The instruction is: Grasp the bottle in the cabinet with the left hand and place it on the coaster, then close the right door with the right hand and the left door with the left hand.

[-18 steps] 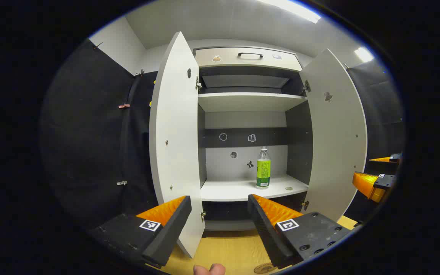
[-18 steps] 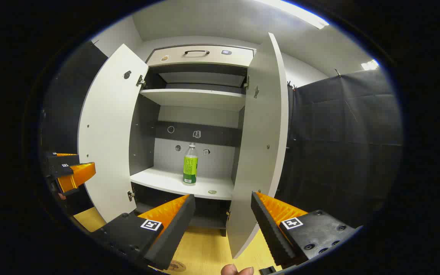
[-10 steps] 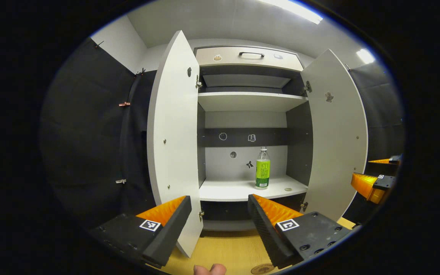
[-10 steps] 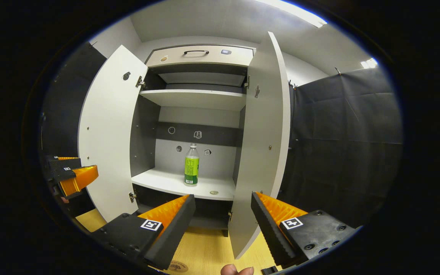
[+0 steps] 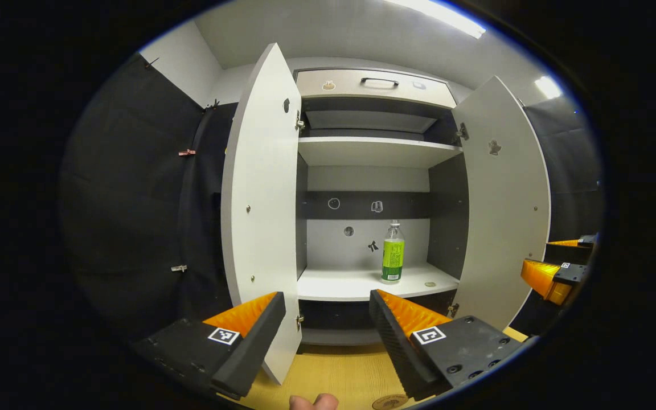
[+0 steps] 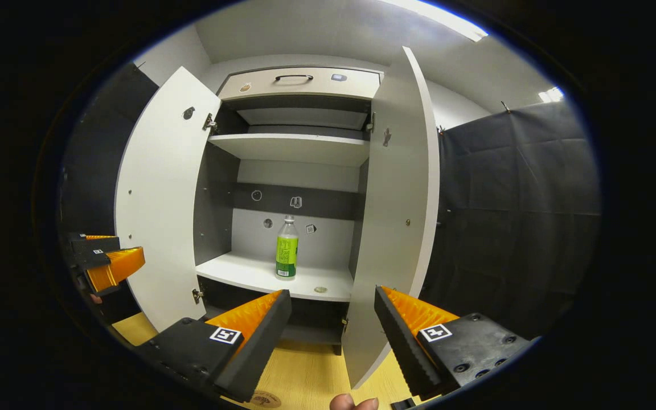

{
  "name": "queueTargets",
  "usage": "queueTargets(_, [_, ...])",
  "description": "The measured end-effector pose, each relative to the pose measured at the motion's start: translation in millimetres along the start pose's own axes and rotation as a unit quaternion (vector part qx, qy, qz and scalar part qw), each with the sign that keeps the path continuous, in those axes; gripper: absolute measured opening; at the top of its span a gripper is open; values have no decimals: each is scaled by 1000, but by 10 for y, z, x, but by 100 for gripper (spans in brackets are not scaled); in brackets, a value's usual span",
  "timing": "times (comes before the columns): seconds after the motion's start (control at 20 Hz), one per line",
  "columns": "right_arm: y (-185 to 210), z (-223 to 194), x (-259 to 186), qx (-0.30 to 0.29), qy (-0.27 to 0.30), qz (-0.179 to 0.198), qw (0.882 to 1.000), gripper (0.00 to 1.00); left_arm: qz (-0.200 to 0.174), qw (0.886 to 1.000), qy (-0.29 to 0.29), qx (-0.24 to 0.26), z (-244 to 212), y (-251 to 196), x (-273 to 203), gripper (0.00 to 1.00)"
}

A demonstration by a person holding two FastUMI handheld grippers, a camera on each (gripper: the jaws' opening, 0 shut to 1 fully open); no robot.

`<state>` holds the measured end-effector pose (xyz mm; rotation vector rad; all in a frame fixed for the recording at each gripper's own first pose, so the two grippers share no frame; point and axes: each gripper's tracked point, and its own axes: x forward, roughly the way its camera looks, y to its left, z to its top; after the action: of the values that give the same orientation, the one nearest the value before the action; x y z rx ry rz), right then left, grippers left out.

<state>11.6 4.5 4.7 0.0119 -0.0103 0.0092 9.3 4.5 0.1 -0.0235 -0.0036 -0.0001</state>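
A clear bottle with a green label [image 5: 393,254] [image 6: 286,251] stands upright on the lower shelf [image 5: 356,283] of a white cabinet. Both doors stand open: the left door [image 5: 262,205] [image 6: 160,193] and the right door [image 5: 504,199] [image 6: 399,228]. My left gripper [image 5: 328,304] is open in front of the cabinet, well short of the bottle. My right gripper [image 6: 332,304] is open too, near the right door's edge. A round wooden coaster [image 5: 389,402] [image 6: 264,398] lies on the wooden table below. The other gripper shows at the edge of each view [image 5: 556,272] [image 6: 103,263].
An upper shelf [image 5: 373,151] and a drawer with a dark handle [image 5: 379,83] sit above. A small round thing [image 5: 430,283] lies on the lower shelf right of the bottle. A fingertip [image 5: 312,402] shows at the bottom. Black cloth walls flank the cabinet.
Both views have drifted slightly; the cabinet and bottle sit a little lower and to the right in each view. Both grippers stay open and the bottle has not moved.
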Motion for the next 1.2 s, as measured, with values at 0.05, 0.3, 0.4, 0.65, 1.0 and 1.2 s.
queueTargets(0.05, [7, 4, -4, 2, -1, 1, 1000, 97, 0, 1000, 0, 4, 13, 8, 31, 95])
queueTargets(0.3, [35, 26, -1, 12, 0, 8, 1000, 98, -6, 1000, -2, 1, 47, -57, 82, 94])
queueTargets(0.4, [23, 44, -23, 15, -1, 9, 1000, 98, -8, 1000, -2, 1, 41, -88, 99, 94])
queueTargets(0.65, [-83, 142, -135, 17, -10, 14, 1000, 97, -26, 1000, -2, -10, 41, -340, 287, 95])
queueTargets(1.0, [-376, 183, -223, 20, -13, 12, 1000, 98, -59, 998, 10, -3, -65, -901, 933, 95])
queueTargets(1.2, [-502, 115, -240, 41, -3, 19, 999, 97, -66, 998, 22, -12, -131, -1189, 1432, 95])
